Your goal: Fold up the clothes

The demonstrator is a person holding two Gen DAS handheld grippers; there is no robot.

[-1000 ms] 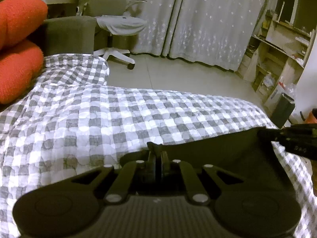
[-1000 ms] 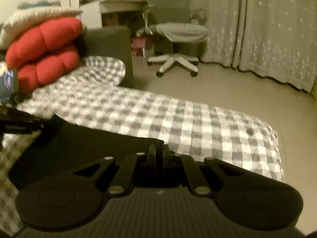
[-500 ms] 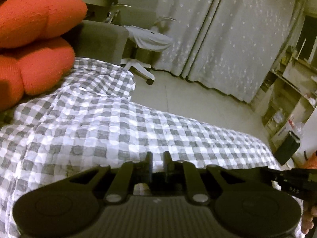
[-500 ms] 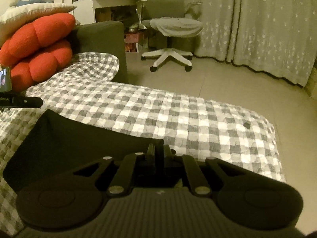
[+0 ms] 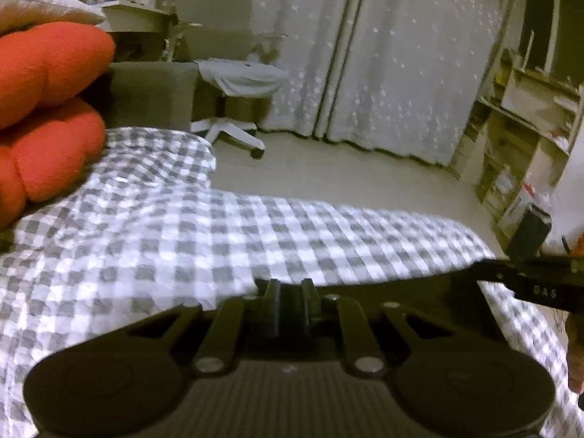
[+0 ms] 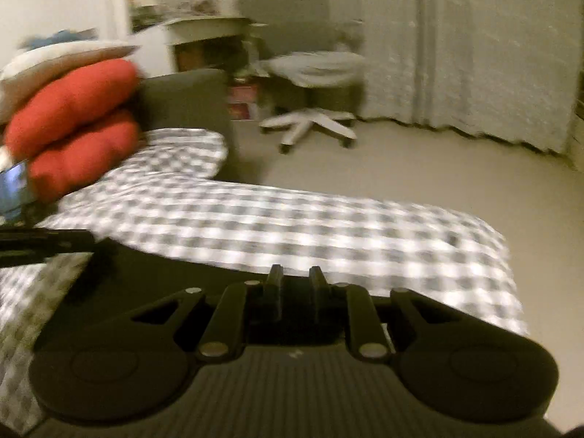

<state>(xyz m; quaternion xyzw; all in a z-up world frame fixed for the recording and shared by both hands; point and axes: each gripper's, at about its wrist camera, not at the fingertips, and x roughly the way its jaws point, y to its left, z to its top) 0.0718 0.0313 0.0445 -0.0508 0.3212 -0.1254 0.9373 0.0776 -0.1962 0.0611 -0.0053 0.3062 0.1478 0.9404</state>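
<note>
A dark garment [image 5: 438, 288] lies flat on the checked bed cover [image 5: 182, 237], its straight far edge running between my two grippers. In the left wrist view my left gripper [image 5: 291, 292] sits at the garment's left corner, fingers a little apart with dark cloth beneath the gap. The right gripper [image 5: 483, 268] shows side-on at the garment's right end. In the right wrist view, which is blurred, my right gripper [image 6: 296, 281] stands narrowly open over the garment [image 6: 146, 273]. The left gripper [image 6: 85, 237] reaches in from the left edge.
Red cushions [image 5: 47, 109] with a pale pillow on top are stacked at the left against a dark sofa arm [image 6: 186, 109]. Beyond the bed are bare floor, a white office chair [image 6: 314, 73], curtains and a wooden shelf unit [image 5: 522, 127]. A person's hand [image 5: 575, 357] shows at the right edge.
Both grippers came down to the bed with the garment. The left fingers parted half a second ago, the right fingers just now. The cloth bulge between the left fingers is gone.
</note>
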